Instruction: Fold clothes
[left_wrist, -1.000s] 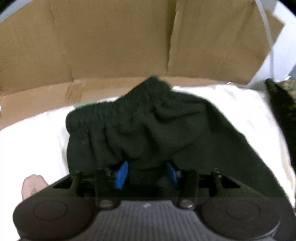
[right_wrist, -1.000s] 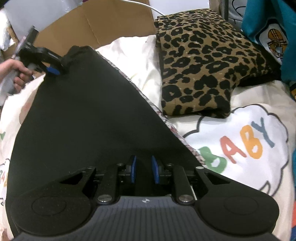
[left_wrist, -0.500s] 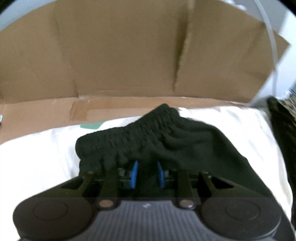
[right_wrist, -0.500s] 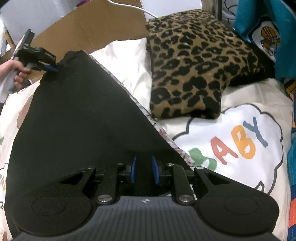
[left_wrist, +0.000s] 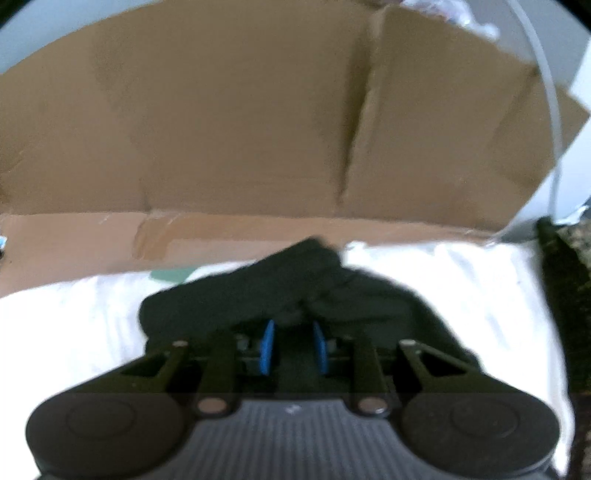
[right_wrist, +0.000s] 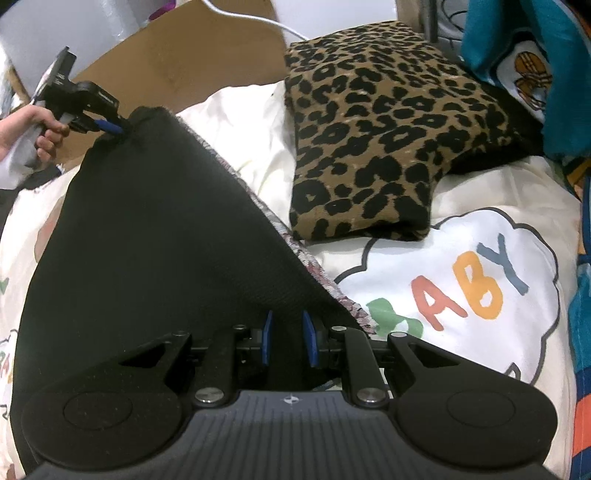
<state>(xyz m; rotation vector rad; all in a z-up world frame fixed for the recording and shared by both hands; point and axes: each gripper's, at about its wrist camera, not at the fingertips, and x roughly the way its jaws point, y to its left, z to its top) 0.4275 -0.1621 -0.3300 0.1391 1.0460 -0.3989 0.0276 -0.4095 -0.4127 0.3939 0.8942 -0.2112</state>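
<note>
Right wrist view: soft, limp black garment (right_wrist: 155, 236) is stretched between right gripper (right_wrist: 288, 341) and left gripper (right_wrist: 110, 127), both clamped on its edge; corners judged best holds.

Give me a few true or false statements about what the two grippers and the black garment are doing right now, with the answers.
1. Both grippers are shut on the black garment. True: the left gripper pinches its far corner and the right gripper pinches the near edge.
2. The leopard-print cloth lies on top of the black garment. False: it lies beside it, on the cream bedding.
3. The word BABY is printed on the bedding. True.
4. A wooden headboard stands behind the garment in the left wrist view. False: brown cardboard stands there.
5. The left gripper is mounted on a robot arm. False: a bare hand holds it.
</note>
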